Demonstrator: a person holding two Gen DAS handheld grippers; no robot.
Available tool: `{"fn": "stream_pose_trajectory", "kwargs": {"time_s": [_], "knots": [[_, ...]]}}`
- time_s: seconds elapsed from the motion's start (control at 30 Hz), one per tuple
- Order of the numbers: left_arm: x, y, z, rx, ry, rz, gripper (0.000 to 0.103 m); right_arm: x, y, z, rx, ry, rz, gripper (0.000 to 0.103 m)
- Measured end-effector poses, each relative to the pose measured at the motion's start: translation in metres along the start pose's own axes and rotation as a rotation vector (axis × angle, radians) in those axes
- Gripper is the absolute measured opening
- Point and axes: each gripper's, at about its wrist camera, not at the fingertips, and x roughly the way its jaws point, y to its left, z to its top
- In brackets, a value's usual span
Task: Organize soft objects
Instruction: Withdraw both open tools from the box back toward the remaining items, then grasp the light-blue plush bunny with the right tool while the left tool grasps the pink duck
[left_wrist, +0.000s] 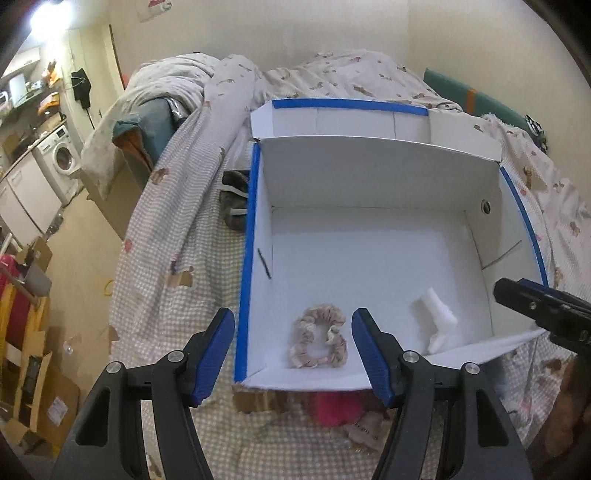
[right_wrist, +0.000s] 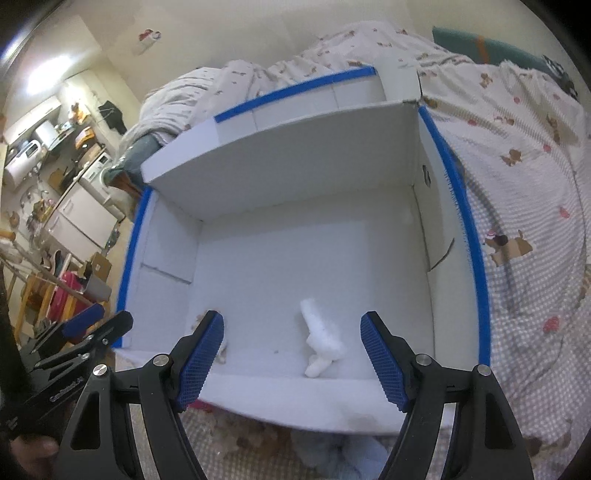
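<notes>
Both views are taken from close above the near edge of a white cardboard box with blue-taped rims (left_wrist: 246, 258) (right_wrist: 476, 266), looking forward and steeply down into it. The left wrist view is set towards the box's left side, with the checked bedspread (left_wrist: 155, 266) and the kitchen area seen beyond. The right wrist view is set further right. The box floor and a white foam piece (left_wrist: 437, 314) (right_wrist: 319, 332) are shared by both.

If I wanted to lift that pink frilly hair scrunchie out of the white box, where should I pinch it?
Pinch the near ruffled band of the pink fabric scrunchie from straight above. It lies flat on the floor of the white cardboard box, an open loop, so one finger could drop into the hole and one outside. The open left gripper probably suits best: the loop sits between its fingers.
</notes>
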Motion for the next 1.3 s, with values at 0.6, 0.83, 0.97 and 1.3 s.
{"fn": "stream_pose_trajectory", "kwargs": {"time_s": [0.6, 0.83, 0.97, 1.3], "knots": [[-0.027, 0.031, -0.036, -0.052, -0.009, 0.055, 0.063, -0.04, -0.012, -0.042, -0.007, -0.024, -0.019, 0.081], [-0.018, 0.05, -0.047, -0.112, 0.042, 0.079, 0.063, -0.044, -0.036, -0.05, 0.07, 0.02, -0.038, 0.081], [-0.012, 0.054, -0.051, -0.141, 0.077, 0.071, 0.063, -0.044, -0.043, -0.052, 0.103, 0.044, -0.04, 0.081], [0.006, 0.045, -0.053, -0.16, 0.153, 0.032, 0.063, 0.013, -0.057, -0.072, 0.158, 0.304, -0.078, 0.081]]}}
